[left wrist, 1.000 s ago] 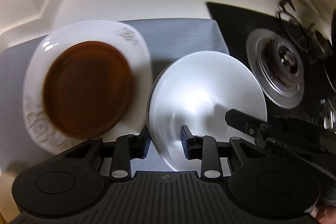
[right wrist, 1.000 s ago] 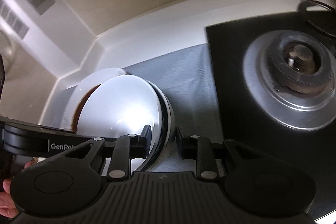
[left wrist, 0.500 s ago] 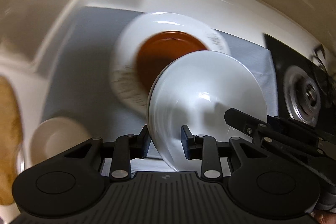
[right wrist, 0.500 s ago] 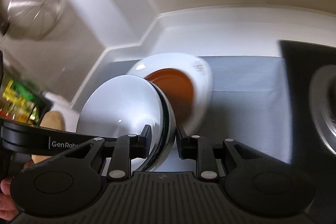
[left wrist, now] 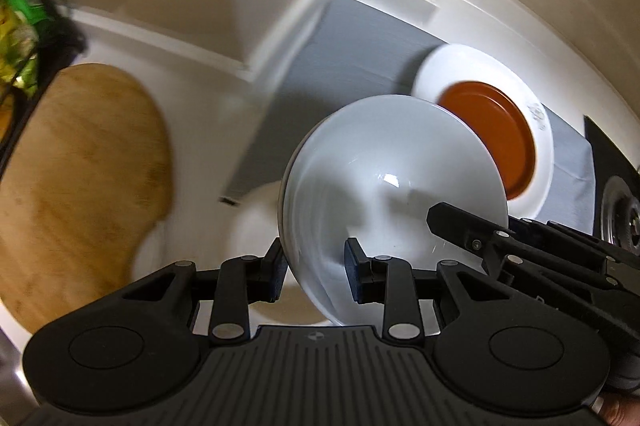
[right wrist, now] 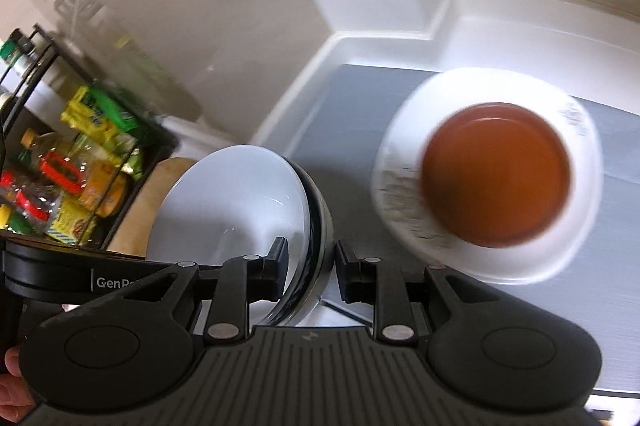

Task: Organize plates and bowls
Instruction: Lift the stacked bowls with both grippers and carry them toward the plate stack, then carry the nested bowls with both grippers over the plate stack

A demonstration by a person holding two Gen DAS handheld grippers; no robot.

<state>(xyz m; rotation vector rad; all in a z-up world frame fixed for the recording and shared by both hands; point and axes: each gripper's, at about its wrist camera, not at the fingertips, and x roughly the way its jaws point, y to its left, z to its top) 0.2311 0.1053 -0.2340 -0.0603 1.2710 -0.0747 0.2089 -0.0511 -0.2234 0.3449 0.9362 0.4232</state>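
Gripping the white bowl [left wrist: 384,186] from both sides: the left gripper [left wrist: 314,268] pinches one edge of its rim, the right gripper [right wrist: 310,266] pinches the opposite edge, so it's held up off the counter. Farther back on the right, a brown plate [right wrist: 496,174] sits on a white plate [right wrist: 560,254] on the grey mat [right wrist: 344,114]. A wooden board [left wrist: 76,178] lies on the left.
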